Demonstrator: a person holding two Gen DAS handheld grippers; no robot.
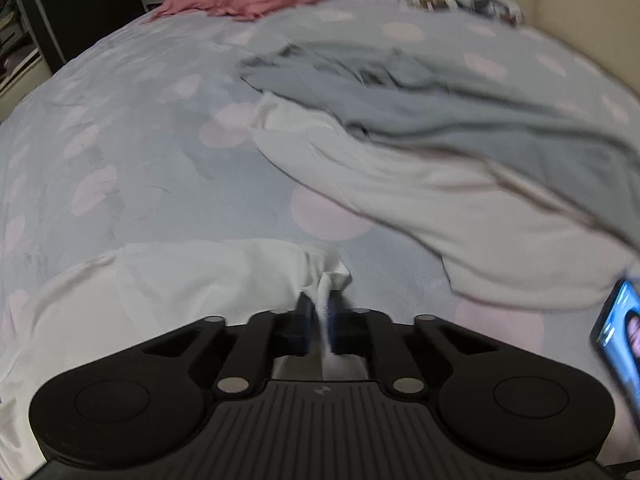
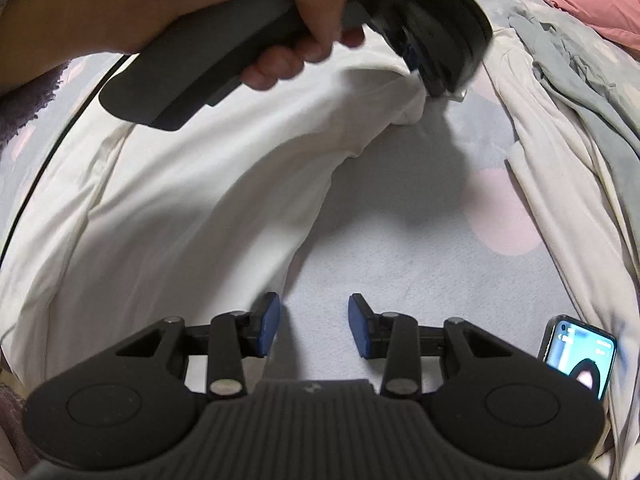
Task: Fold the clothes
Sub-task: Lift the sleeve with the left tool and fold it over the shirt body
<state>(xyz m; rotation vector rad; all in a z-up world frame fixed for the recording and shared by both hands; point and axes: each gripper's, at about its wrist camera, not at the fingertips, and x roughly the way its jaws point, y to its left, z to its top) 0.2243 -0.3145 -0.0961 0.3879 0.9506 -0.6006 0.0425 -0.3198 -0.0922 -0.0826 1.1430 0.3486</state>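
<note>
On the bed [image 1: 132, 152] the left gripper [image 1: 320, 322] pinches a corner of the limp, light white cloth [image 2: 180, 216]; the right gripper [image 2: 314, 330], fingers apart, should take its near edge

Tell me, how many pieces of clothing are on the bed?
3: a white garment pinched by the left gripper, a cream one to its right, and a grey one on top. More may be hidden underneath.
</note>
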